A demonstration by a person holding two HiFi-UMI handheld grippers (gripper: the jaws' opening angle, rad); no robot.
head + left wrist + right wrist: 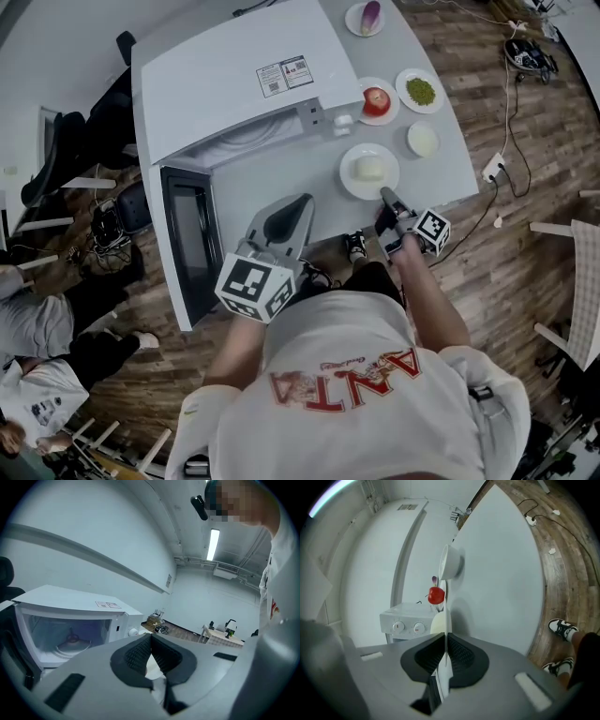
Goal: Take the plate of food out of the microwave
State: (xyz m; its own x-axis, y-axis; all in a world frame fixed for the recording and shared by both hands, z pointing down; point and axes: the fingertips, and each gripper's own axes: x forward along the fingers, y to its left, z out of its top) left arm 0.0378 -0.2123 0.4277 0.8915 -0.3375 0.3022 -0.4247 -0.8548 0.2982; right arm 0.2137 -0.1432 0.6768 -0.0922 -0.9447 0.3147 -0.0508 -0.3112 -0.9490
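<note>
Your right gripper (386, 196) is pinching the thin lower-right rim of the white plate (354, 183), its jaws nearly closed on it. The plate is sitting level and face up, right of centre in the head view, over the grey bench (441, 178) and outside the microwave (234, 75). It is round, so it has no long axis, and it is carrying a pale block of food (369, 170). Your left gripper (284, 221) is pointing at bare bench left of the plate, its jaws together and empty. The microwave door (192, 239) is hanging open at left. An apple dish (376, 101) and a small bowl (423, 140) are lying near, above the plate. The bench edge is running just below the plate.
</note>
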